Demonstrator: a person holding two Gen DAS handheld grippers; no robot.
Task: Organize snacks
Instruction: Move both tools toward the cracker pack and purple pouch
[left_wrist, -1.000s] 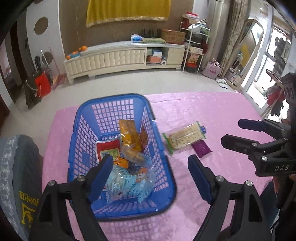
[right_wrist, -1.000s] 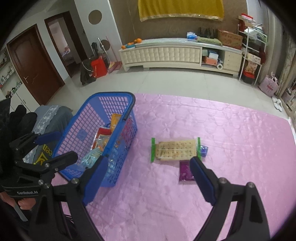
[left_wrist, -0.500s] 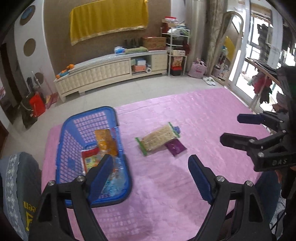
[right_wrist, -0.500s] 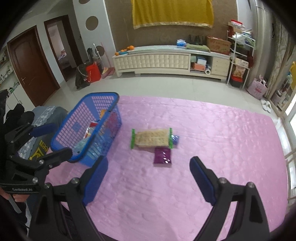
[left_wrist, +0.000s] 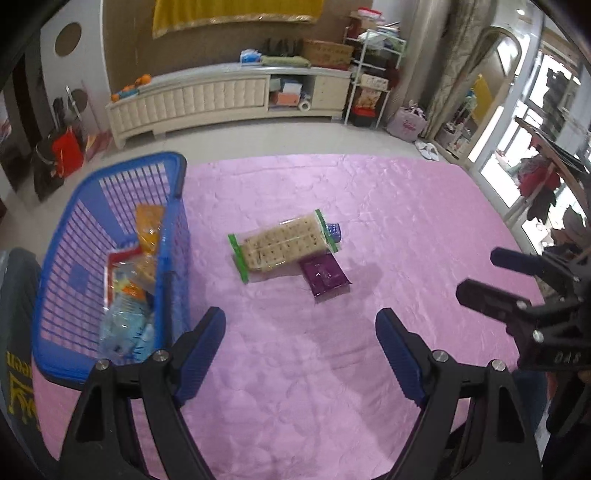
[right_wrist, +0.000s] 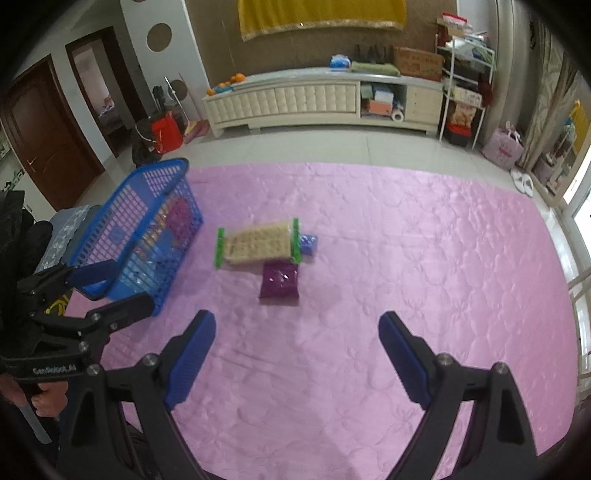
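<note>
A blue plastic basket (left_wrist: 59, 229) (right_wrist: 122, 206) holding several snack packs stands at the left of the pink cloth. A clear cracker pack with green ends (left_wrist: 282, 243) (right_wrist: 256, 242) lies in the middle. A purple packet (left_wrist: 324, 275) (right_wrist: 279, 280) lies just in front of it, and a small blue packet (left_wrist: 332, 232) (right_wrist: 308, 243) sticks out behind it. My left gripper (left_wrist: 301, 332) is open and empty, short of the packs. My right gripper (right_wrist: 297, 334) is open and empty, also short of them.
The pink cloth (right_wrist: 424, 258) covers the table. A long cream cabinet (right_wrist: 317, 99) and a shelf rack (right_wrist: 463, 92) stand across the floor. A grey chair back (left_wrist: 14, 314) is at the near left. Windows are at the right.
Both grippers have pulled back and up from the basket. The left view has swung right from over the basket toward the cracker pack. Nothing was picked up.
</note>
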